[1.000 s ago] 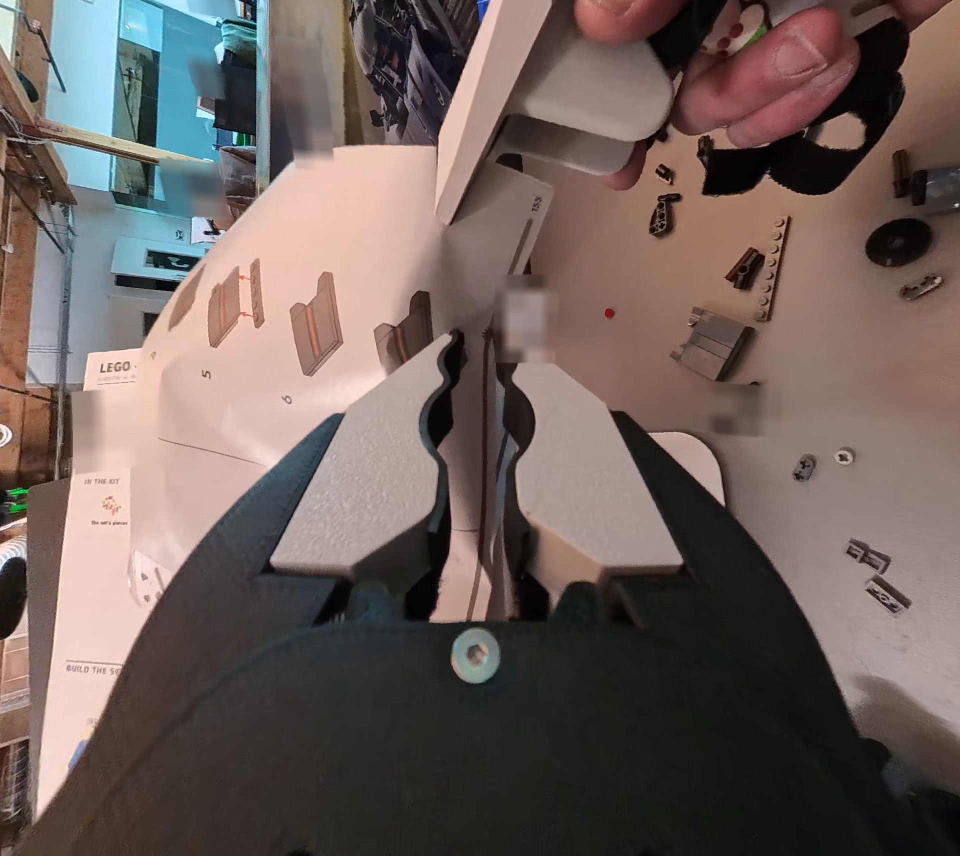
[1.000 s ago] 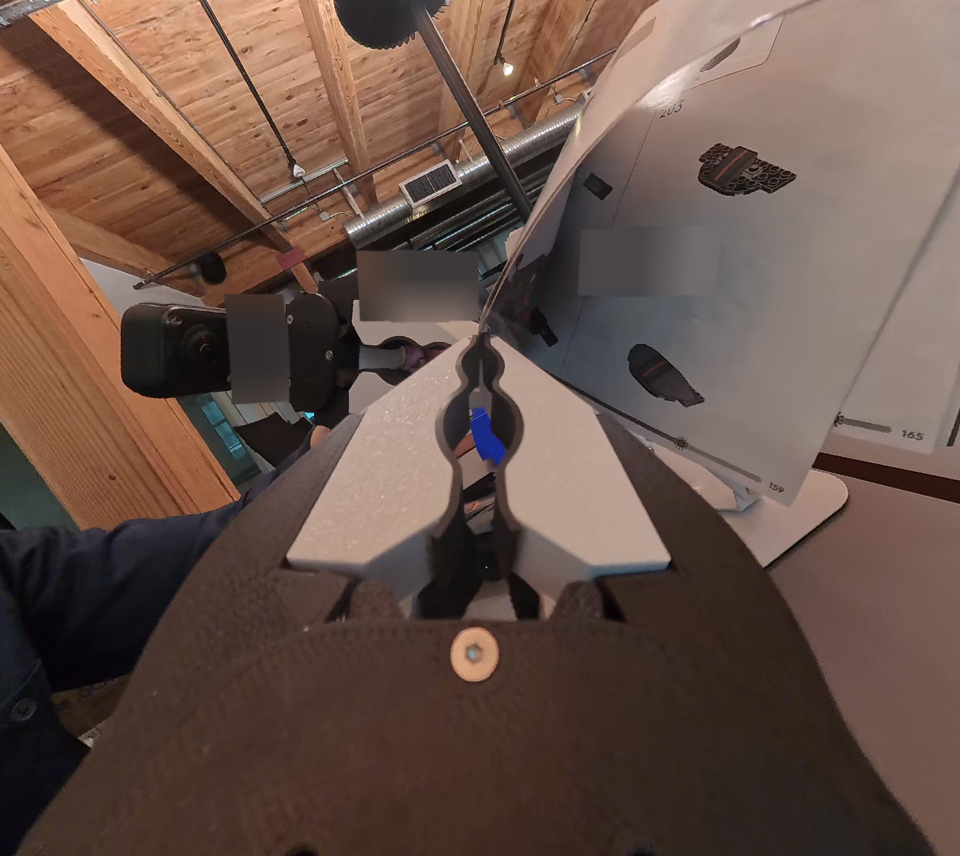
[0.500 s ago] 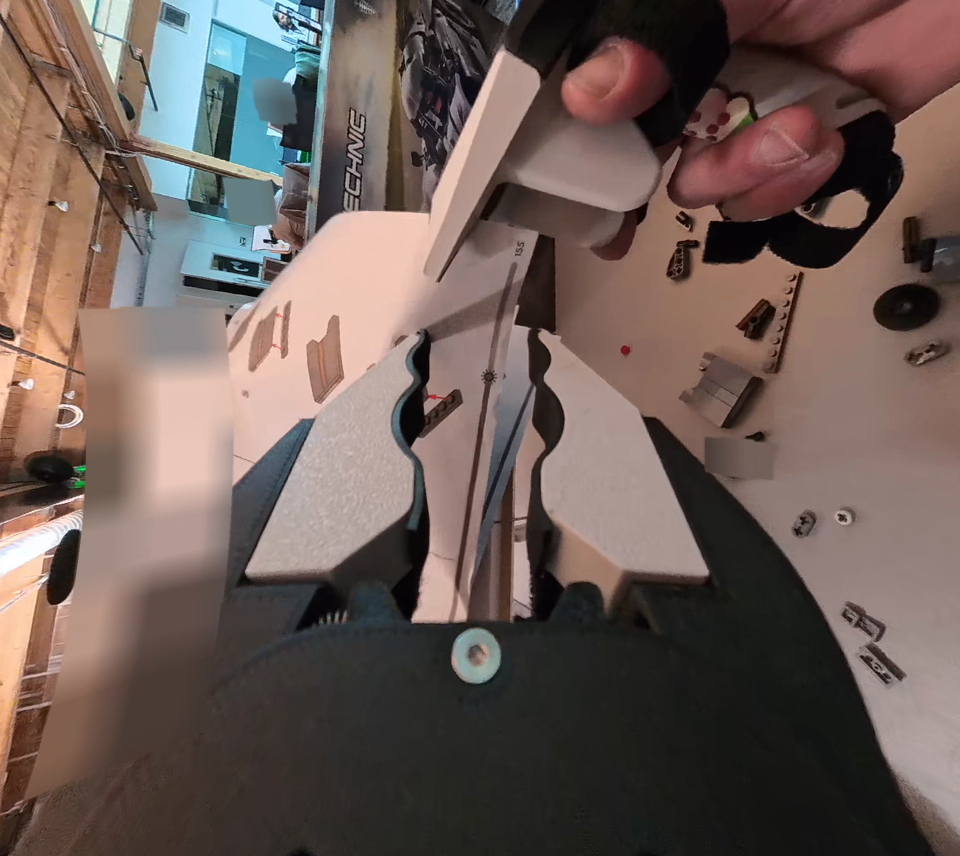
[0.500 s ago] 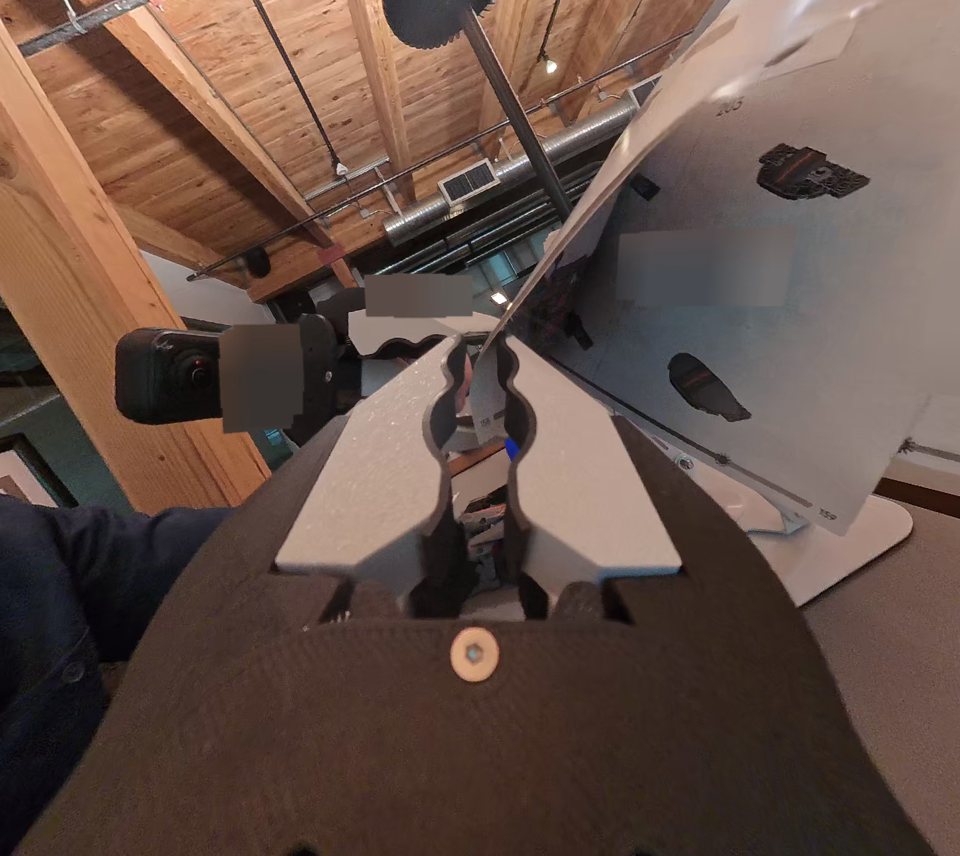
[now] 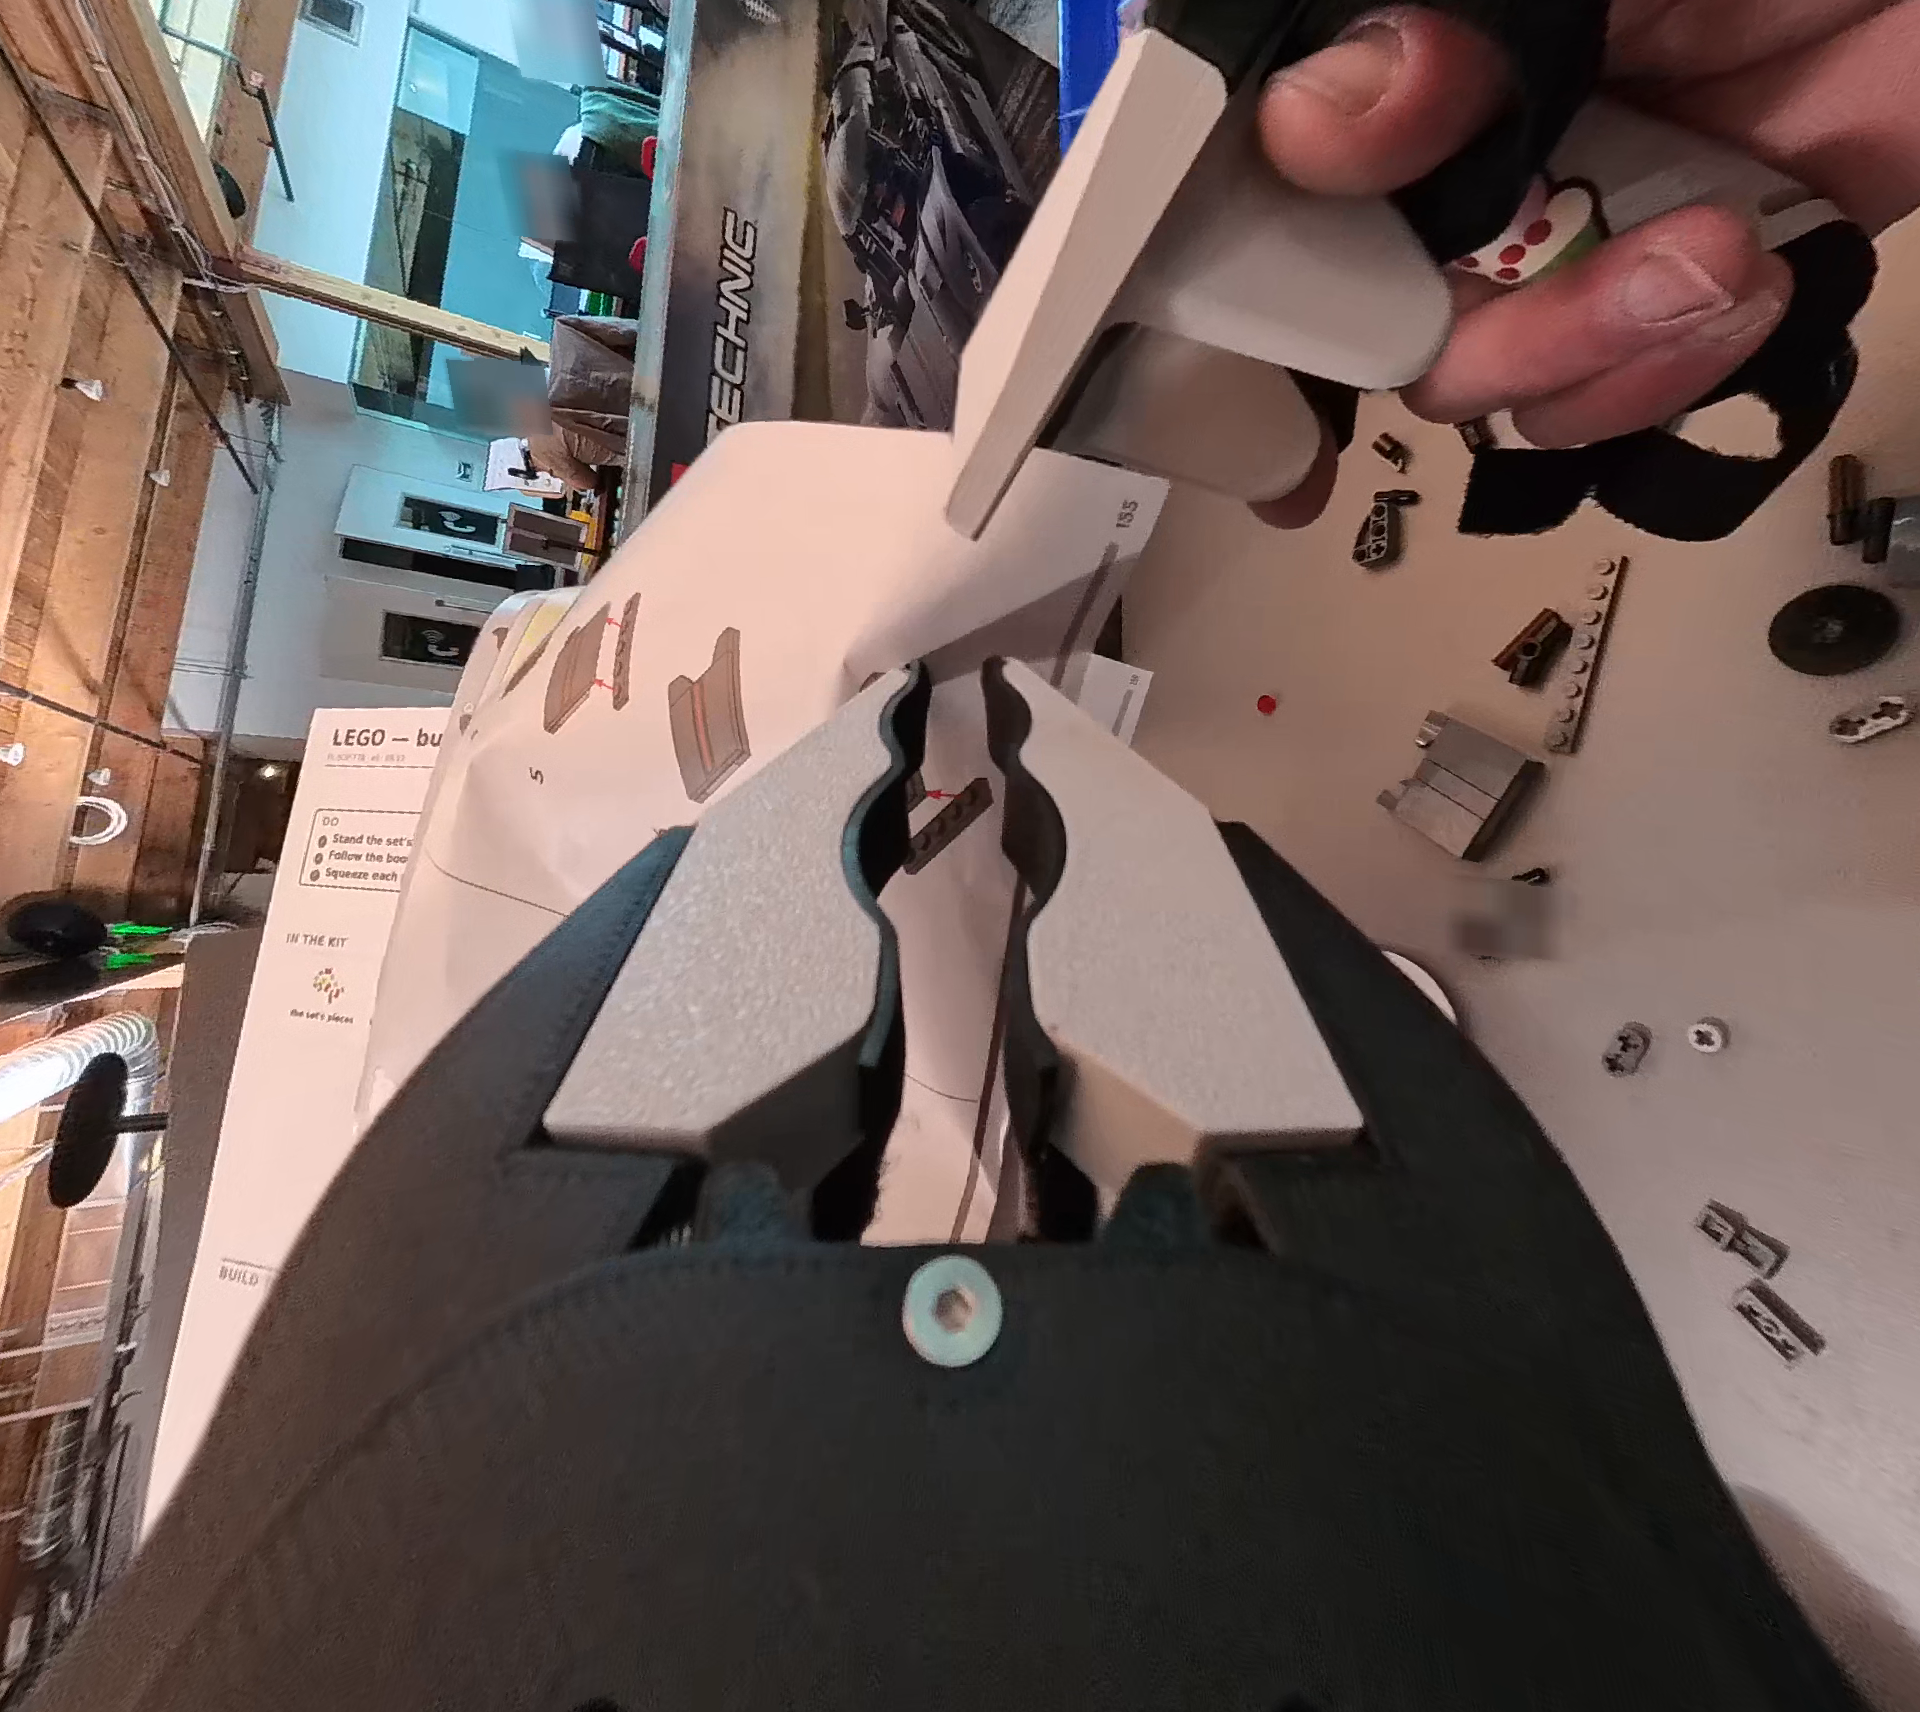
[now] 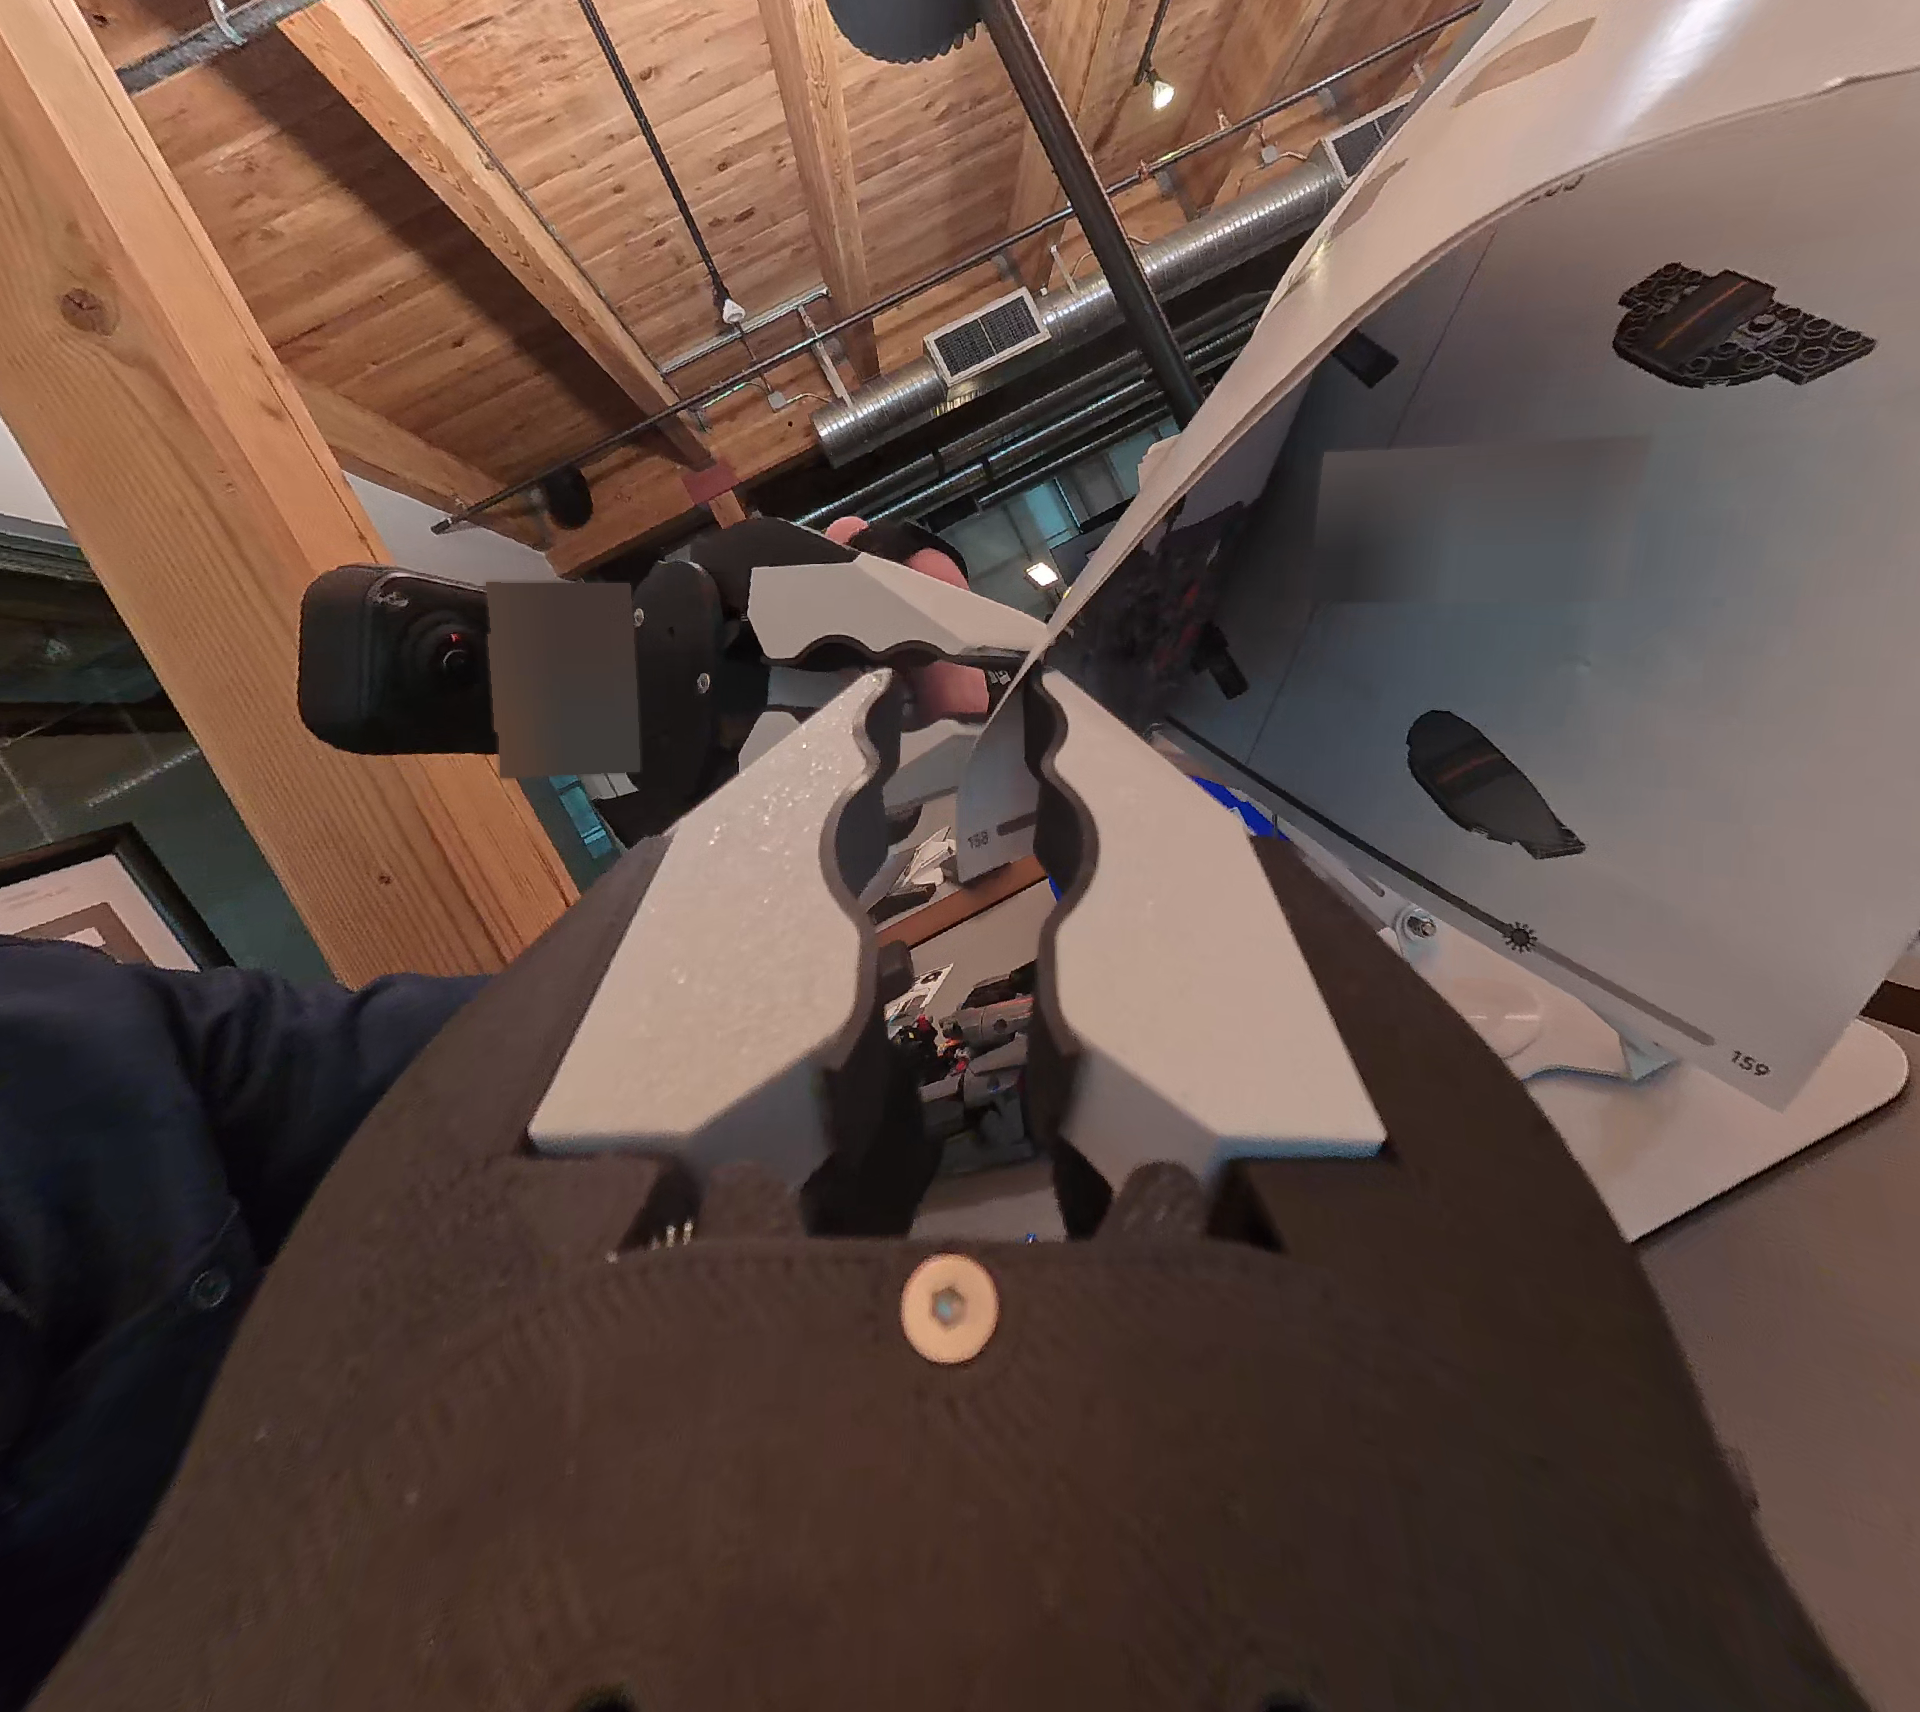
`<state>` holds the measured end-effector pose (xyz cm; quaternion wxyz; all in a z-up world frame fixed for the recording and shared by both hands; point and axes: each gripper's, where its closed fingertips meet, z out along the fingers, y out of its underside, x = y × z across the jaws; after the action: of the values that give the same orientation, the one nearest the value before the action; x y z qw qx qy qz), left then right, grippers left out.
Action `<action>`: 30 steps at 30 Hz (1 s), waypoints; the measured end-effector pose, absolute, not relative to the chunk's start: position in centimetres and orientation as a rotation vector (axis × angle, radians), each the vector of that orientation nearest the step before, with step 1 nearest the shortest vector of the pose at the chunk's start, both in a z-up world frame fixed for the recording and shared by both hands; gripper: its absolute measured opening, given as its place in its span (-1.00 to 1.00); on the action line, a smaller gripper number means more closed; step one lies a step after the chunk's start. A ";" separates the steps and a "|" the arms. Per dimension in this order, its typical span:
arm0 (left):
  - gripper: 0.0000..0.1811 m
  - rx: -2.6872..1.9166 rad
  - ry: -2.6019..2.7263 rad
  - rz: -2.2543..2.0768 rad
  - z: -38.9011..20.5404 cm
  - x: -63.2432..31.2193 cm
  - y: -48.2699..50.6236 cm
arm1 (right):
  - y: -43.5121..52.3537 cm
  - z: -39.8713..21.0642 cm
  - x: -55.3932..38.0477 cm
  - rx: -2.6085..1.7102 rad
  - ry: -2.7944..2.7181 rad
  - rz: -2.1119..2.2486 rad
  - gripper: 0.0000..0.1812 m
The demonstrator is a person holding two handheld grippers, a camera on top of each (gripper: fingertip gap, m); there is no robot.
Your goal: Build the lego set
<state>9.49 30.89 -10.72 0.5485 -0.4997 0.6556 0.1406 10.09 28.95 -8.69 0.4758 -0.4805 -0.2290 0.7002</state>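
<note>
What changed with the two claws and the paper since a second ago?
The right claw opened up and let go of the booklet page; the page's edge now sits loose between its fingers. The left claw opened wider, then narrowed again around the page, but it isn't clamped. The loose Lego pieces on the table stayed where they were.

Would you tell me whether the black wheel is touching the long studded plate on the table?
Apart. The left wrist view shows bare table between the black wheel and the long studded plate.
</note>
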 end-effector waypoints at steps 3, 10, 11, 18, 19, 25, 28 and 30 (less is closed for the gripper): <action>-1.00 -1.177 1.542 0.333 -10.4 9.4 31.0 | 28.9 -8.7 10.1 -1.166 -0.561 1.718 -0.77; -0.69 -1.156 1.556 0.233 -10.6 10.6 29.5 | 28.7 -7.8 10.7 -1.106 -0.538 1.742 -0.72; -0.65 -1.144 1.561 0.244 -10.6 10.8 29.4 | 28.6 -7.7 10.8 -1.099 -0.535 1.751 -0.71; -0.74 -1.136 1.554 0.257 -10.2 10.9 29.5 | 28.4 -7.5 10.7 -1.096 -0.534 1.769 -0.68; -0.77 -1.133 1.554 0.267 -10.1 10.8 29.6 | 28.4 -7.5 10.7 -1.097 -0.534 1.771 -0.68; -0.73 -1.121 1.554 0.268 -10.0 11.1 29.5 | 28.5 -7.4 10.9 -1.087 -0.522 1.777 -0.67; -0.67 -1.107 1.549 0.205 -10.0 11.8 28.8 | 28.4 -7.5 10.7 -1.097 -0.538 1.763 -0.65; -0.67 -1.101 1.551 0.218 -10.0 12.0 28.7 | 28.1 -7.3 10.5 -1.078 -0.543 1.778 -0.61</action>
<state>12.04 28.68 -9.95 0.5759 -0.4703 0.6622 0.0932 10.52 28.07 -7.35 0.4763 -0.4412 -0.2220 0.7274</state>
